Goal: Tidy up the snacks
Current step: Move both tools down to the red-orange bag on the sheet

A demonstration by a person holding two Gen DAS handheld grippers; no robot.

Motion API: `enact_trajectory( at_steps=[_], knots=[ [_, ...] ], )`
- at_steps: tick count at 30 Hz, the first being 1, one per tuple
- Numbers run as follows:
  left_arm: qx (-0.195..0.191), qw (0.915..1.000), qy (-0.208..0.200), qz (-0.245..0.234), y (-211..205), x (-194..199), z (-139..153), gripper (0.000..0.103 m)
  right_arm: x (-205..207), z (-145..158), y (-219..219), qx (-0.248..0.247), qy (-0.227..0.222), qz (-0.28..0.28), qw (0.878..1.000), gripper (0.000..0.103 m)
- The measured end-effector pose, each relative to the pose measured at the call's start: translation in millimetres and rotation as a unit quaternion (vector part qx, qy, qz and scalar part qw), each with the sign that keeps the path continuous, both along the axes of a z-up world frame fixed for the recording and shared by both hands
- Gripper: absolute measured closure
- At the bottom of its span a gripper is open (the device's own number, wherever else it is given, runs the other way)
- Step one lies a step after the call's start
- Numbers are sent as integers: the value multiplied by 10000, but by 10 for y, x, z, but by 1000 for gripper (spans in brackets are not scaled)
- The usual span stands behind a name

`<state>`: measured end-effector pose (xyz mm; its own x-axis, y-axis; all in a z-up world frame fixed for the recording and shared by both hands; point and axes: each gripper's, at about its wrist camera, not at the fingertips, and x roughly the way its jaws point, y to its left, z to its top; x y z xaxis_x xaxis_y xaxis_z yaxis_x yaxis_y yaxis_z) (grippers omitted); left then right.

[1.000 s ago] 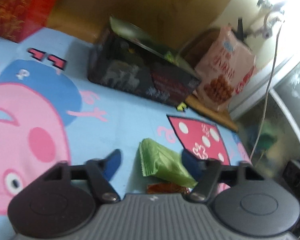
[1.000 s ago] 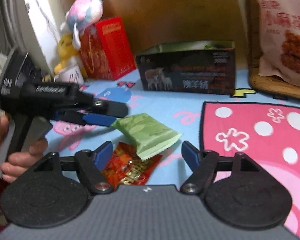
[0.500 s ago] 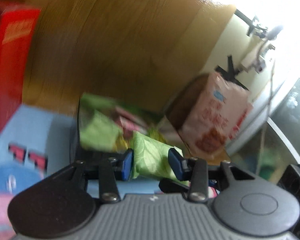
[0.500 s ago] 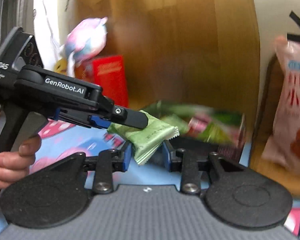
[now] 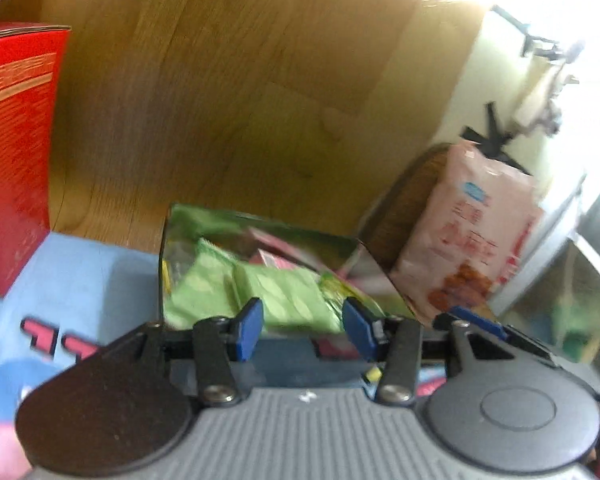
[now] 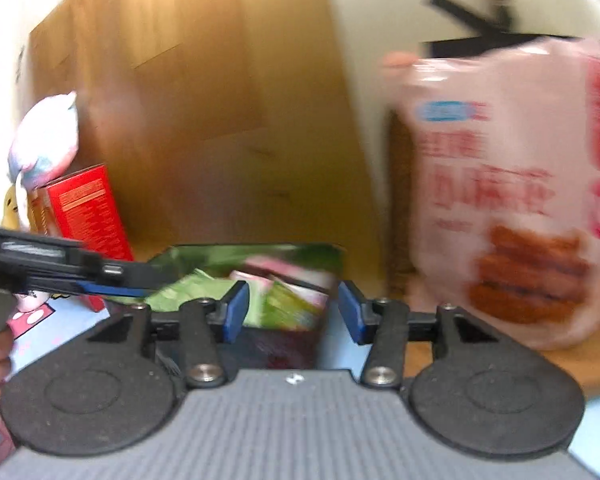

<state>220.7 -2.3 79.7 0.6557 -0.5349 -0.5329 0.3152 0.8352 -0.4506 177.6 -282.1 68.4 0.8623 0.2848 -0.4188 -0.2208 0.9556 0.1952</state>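
The green snack packet (image 5: 288,300) lies on top of other packets inside the dark open-topped box (image 5: 260,220). My left gripper (image 5: 303,330) hovers at the box's near edge with its jaws opening. The packet shows between the blue pads, and they do not seem to press it. My right gripper (image 6: 293,312) also faces the box (image 6: 260,248), its jaws opening with nothing between them. In the right wrist view the left gripper (image 6: 148,280) reaches in from the left, above the green packet (image 6: 192,292).
A tall pink snack bag (image 5: 468,240) (image 6: 508,200) stands right of the box. A red carton (image 5: 12,160) (image 6: 84,216) stands on the left, with a plush toy (image 6: 44,144) on it. A wooden panel rises behind. A blue cartoon cloth (image 5: 80,280) covers the surface.
Half a second ago both grippers pinched the green packet in the air. Now both pairs of jaws stand wider and the packet rests in the box. The right gripper has moved closer to the box.
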Motion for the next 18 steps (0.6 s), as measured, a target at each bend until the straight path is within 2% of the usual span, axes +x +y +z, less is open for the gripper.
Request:
enact_trajectory(
  at_steps=[2,6,9,12,18],
  knots=[
    [-28,9999,36,-124,14,-211,-13,54,-192,-40,-196,140,156,-135,9997,50],
    [-40,9991,253,-330,38,-615,-148,54,-578,-257,-506,596,758,-295,9949,50],
    [-153,9978,483,-429,125,-932,-296,54,-870,-425,-511,1132,1116,-55,9873,50],
    [-293,9956,729,-516,245,-1229,-439,54,-1118,-529,-309,1378,1345,470,9802,50],
    [-579,9907,999,-719,384,-1636,-653,50,-1305,-594,333,1052,1515,1292,9743,49]
  ],
)
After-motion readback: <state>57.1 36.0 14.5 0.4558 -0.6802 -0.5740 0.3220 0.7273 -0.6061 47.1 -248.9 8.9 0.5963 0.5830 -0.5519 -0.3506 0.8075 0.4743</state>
